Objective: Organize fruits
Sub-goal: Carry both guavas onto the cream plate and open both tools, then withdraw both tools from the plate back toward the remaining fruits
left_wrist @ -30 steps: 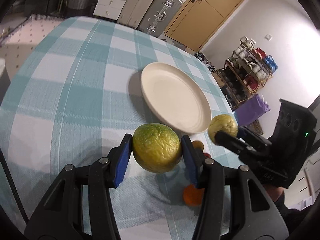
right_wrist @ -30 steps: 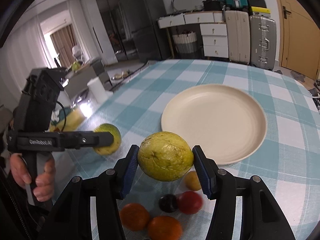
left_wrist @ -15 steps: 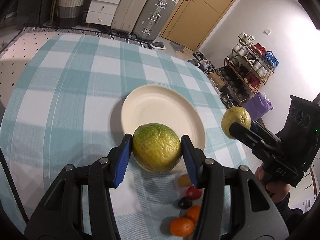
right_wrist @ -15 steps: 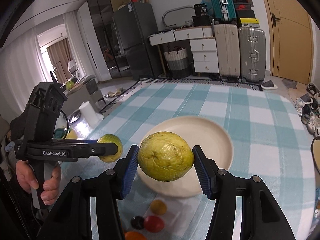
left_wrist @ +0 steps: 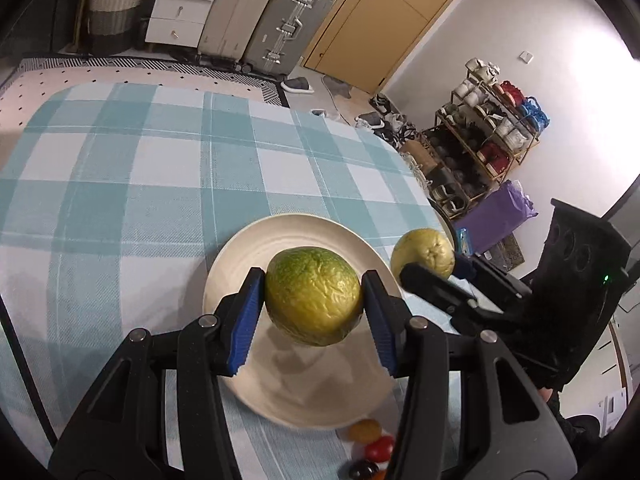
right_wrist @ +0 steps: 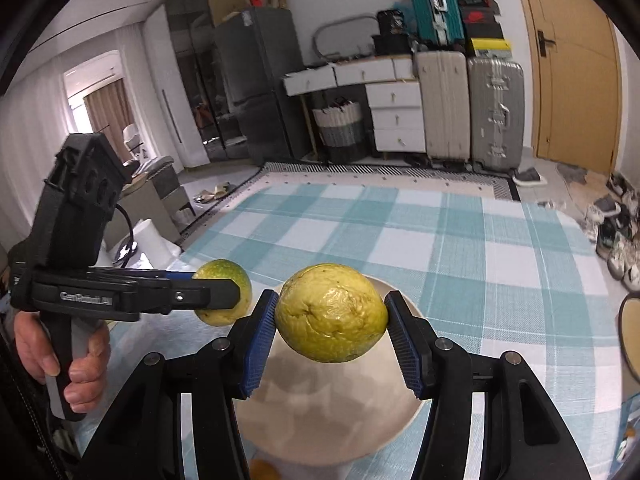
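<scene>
Two grippers, each clamped on one round fruit, raised over a cream plate [left_wrist: 240,276]. Left gripper [left_wrist: 314,306] closed on a green-yellow fruit [left_wrist: 314,300], blue pads [left_wrist: 250,312] pressing its widest part from either side, fruit hanging clear above the plate's middle. Right gripper [right_wrist: 331,320] likewise closed on a paler yellow fruit [right_wrist: 331,318], pads at the equator, poised over the plate's near half; seen from the left wrist view, held just off the plate's right rim. Wrinkled, dimpled skins on both, probably firm rind with some give: light to moderate in weight by the look, not fragile, yet round enough to roll once released. Best hold judged as the present one, across the broadest girth, where ribbed pads can bite; a grip nearer either end likely to squirt the fruit out. Shallow plate, low rim, so gentle lowering advised before letting go. Outward from there: several small fruits [left_wrist: 372,446] on the table just beside the plate's near edge, one yellowish, one red, one dark, an orange one partly hidden. Teal-and-white checked cloth [left_wrist: 140,184] covering the table. Closest obstacle judged to be the other gripper itself, both crowding one plate. Person's hand [right_wrist: 64,360] wrapped round the left gripper's handle. Beyond the table: suitcases [right_wrist: 494,114], white drawers, a woven basket, a wooden door, a shoe rack, all well apart.
</scene>
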`<action>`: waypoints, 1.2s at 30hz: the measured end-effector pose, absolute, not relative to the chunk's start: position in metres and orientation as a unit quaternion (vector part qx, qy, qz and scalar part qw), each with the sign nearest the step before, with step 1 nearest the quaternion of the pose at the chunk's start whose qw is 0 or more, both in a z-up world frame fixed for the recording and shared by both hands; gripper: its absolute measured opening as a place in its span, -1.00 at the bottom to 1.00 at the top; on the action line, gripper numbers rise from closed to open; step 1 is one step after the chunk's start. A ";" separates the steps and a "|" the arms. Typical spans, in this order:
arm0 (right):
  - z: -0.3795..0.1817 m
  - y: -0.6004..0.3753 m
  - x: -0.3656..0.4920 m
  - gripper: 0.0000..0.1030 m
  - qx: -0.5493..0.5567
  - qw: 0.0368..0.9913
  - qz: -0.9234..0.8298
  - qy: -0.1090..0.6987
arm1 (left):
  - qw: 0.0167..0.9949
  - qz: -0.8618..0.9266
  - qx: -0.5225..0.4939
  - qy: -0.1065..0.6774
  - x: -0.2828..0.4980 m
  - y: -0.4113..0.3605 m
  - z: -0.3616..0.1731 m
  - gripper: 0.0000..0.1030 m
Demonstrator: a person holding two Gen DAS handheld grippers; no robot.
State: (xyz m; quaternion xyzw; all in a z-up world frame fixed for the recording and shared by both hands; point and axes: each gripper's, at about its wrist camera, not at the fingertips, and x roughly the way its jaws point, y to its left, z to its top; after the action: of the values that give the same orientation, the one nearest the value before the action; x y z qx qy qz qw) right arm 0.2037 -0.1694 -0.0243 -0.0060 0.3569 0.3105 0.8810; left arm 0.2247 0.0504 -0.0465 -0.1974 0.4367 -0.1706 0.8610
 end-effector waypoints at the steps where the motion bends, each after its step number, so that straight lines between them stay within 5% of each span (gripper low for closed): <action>1: -0.029 -0.169 0.209 0.08 -0.002 0.879 0.310 0.361 | 0.859 -0.171 -0.201 0.439 0.231 0.050 -0.051 -0.09; 24: -0.089 -0.147 0.250 0.11 -0.022 0.870 0.291 0.398 | 0.830 -0.163 -0.235 0.479 0.306 0.040 -0.099 -0.07; 29: -0.077 -0.158 0.243 0.55 -0.008 0.884 0.283 0.372 | 0.842 -0.155 -0.231 0.463 0.292 0.044 -0.083 0.14; 36: -0.059 -0.177 0.221 0.68 0.001 0.892 0.277 0.357 | 0.868 -0.117 -0.187 0.445 0.255 0.044 -0.056 0.36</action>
State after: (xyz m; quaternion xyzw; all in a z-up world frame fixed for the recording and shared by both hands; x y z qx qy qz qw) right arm 0.2214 -0.1769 -0.0593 0.0013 0.3567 0.2768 0.8923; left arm 0.2548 0.0442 -0.0563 -0.1869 0.4447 -0.1171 0.8681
